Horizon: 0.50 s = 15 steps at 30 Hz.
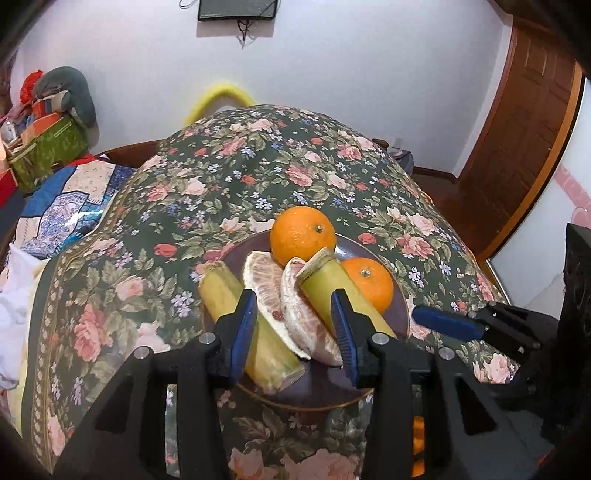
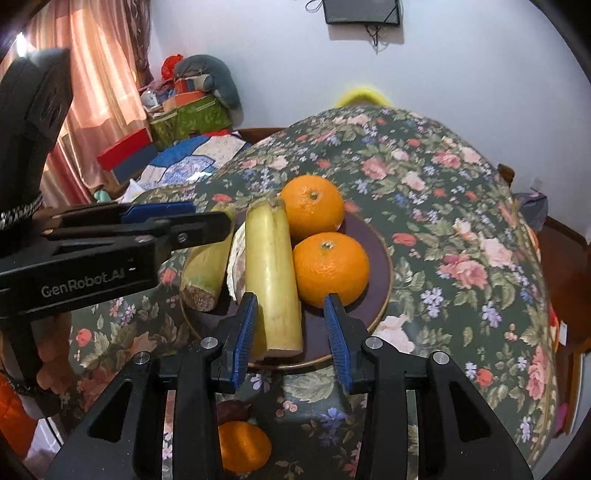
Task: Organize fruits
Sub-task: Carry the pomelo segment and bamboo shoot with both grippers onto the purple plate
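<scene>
Your left gripper (image 1: pixel 295 328) and right gripper (image 2: pixel 290 332) both hung released, jaws apart over the near rim of the dark plate (image 2: pixel 380 258) at frame centre on the floral desk (image 2: pixel 443 206). The plate held two oranges (image 2: pixel 312 208), cane pieces (image 2: pixel 273 273) and pomelo segments (image 1: pixel 266 284).

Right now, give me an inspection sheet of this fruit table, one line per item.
Surface: floral tablecloth.
Job's things: dark plate holding two oranges, two sugarcane pieces, pomelo segments; another orange off the plate, near edge.
Clutter: boxes stacked beyond the table.
Grippers: left gripper, right gripper, both open above the plate, gripping nothing.
Cables: dangling under wall screen.
Surroundings: curtain, wooden door.
</scene>
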Available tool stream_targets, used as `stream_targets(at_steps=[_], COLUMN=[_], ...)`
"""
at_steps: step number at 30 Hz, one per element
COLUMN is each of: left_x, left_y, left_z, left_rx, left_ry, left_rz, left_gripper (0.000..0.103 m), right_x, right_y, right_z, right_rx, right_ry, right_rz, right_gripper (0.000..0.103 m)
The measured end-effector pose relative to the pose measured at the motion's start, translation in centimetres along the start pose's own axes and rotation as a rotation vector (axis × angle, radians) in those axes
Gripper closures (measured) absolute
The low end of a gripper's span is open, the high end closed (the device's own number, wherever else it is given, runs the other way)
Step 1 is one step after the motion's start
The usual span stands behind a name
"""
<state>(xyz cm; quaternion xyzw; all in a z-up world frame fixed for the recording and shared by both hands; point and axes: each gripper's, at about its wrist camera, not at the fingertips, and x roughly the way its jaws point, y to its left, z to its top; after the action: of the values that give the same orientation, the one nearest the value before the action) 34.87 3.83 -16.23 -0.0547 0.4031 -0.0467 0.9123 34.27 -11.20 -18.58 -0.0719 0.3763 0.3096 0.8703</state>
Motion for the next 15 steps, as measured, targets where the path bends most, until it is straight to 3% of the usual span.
stream_targets(at_steps=[15], left_x=[-7.9], left_y=[-0.4], left_z=[-2.7], left_rx=[-0.003], left_ry=[-0.068], left_rz=[0.015], left_gripper=[0.059], right_x=[-5.9], right_y=[1.7], right_z=[-0.1], right_rx=[-0.002], right_ry=[-0.071], right_rz=[-0.071], right_gripper=[0.067])
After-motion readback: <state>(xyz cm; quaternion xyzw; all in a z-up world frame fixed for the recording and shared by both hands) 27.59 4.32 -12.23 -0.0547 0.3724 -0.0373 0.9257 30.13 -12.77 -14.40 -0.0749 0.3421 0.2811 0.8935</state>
